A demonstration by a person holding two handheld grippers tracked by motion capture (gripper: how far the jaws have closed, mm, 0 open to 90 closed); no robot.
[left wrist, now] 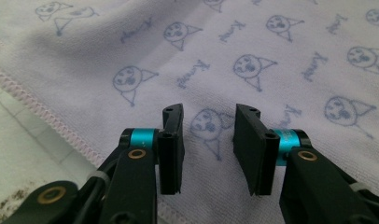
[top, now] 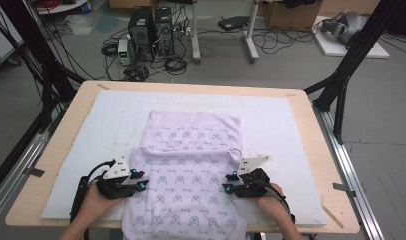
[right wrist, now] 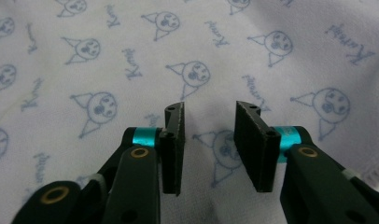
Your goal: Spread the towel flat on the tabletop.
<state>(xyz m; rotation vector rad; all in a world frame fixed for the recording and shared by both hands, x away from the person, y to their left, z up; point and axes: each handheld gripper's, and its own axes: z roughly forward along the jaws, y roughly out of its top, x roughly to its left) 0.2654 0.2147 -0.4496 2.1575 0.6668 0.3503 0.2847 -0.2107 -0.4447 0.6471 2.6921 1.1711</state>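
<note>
The towel [top: 188,175] lies flat on the white mat [top: 81,130] that covers the desk [top: 311,150]. I see its long axis running from the near edge of the desk straight away toward the far edge, with the near end hanging slightly past the mat's front border. The cloth is pale lilac with a repeating blue print of small faces and script. Its far part is a single smooth layer; a raised fold line crosses the width about halfway along, and the nearer part lies on top of it.

My left hand-held gripper [top: 140,180] rests at the towel's left border, pointing inward across the short axis. In the left gripper view [left wrist: 208,144] its jaws stand narrowly apart, nothing between them, above printed cloth near the stitched hem [left wrist: 52,122].

My right hand-held gripper [top: 229,182] sits at the right border, pointing inward toward the left one. In the right gripper view [right wrist: 208,144] its jaws are likewise a narrow gap apart, empty, over the print.
</note>
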